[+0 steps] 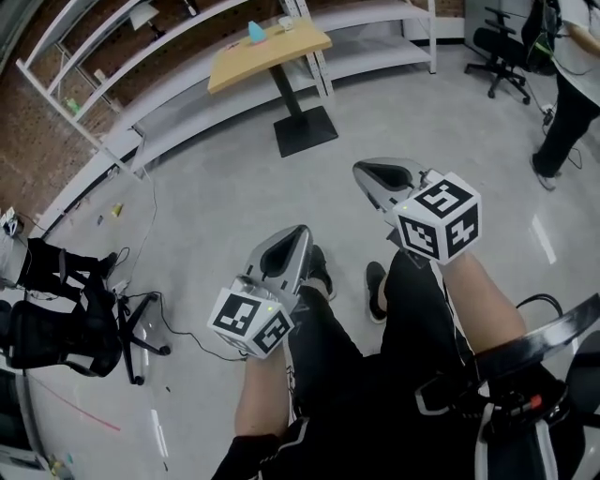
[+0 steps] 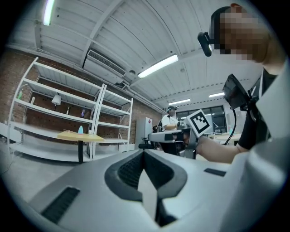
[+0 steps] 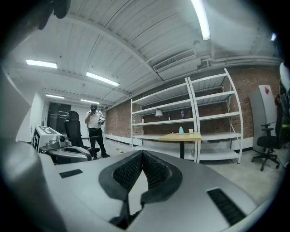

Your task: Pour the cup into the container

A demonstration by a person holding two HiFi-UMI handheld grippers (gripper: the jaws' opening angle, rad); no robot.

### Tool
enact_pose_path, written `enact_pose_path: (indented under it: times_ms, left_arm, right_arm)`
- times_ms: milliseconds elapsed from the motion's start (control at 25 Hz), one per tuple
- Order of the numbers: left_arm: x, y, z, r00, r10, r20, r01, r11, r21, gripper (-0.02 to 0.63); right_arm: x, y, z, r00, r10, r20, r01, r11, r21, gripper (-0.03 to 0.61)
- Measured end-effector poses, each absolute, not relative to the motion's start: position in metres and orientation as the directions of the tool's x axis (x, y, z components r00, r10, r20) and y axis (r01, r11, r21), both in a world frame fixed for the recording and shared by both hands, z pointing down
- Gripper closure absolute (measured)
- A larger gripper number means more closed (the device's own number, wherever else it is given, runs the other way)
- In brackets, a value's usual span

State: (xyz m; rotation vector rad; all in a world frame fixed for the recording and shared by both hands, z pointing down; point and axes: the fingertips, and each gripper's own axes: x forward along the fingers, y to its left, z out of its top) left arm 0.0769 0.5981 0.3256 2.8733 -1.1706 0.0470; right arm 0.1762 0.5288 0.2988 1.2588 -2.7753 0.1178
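Observation:
A wooden table (image 1: 267,52) stands far ahead on the floor. On it are a small teal thing (image 1: 256,33) and a pale cup (image 1: 286,22). The right gripper view shows the same table (image 3: 181,137), teal thing (image 3: 181,130) and cup (image 3: 190,131) at a distance. The left gripper view shows the table (image 2: 80,136) too. My left gripper (image 1: 298,231) and right gripper (image 1: 362,170) are held over my legs, well short of the table. The jaws of both are pressed together, with nothing between them. In its own view each gripper, left (image 2: 144,154) and right (image 3: 142,154), points level into the room.
White shelving (image 1: 112,103) lines the brick wall behind the table. A black office chair (image 1: 56,319) and floor cables (image 1: 155,309) lie at my left. Another chair (image 1: 502,56) and a standing person (image 1: 567,103) are at the far right. A second person (image 3: 95,124) stands further off.

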Motion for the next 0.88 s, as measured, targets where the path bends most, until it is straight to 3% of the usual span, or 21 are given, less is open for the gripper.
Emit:
enact_pose_path:
  times_ms: [400, 880]
  left_arm:
    - [0.082, 0.777, 0.326, 0.713, -0.701, 0.039, -0.701, -0.713, 0.011, 0.615]
    - [0.063, 0.892, 0.319, 0.643, -0.766, -0.008, -0.764, -0.642, 0.064, 0.615]
  right_arm:
    - [0.184, 0.712, 0.312, -0.651, -0.749, 0.122, -0.757, 0.652, -0.042, 0.577]
    - [0.210, 0.856, 0.303, -0.629, -0.774, 0.074, -0.777, 0.626, -0.060, 0.577]
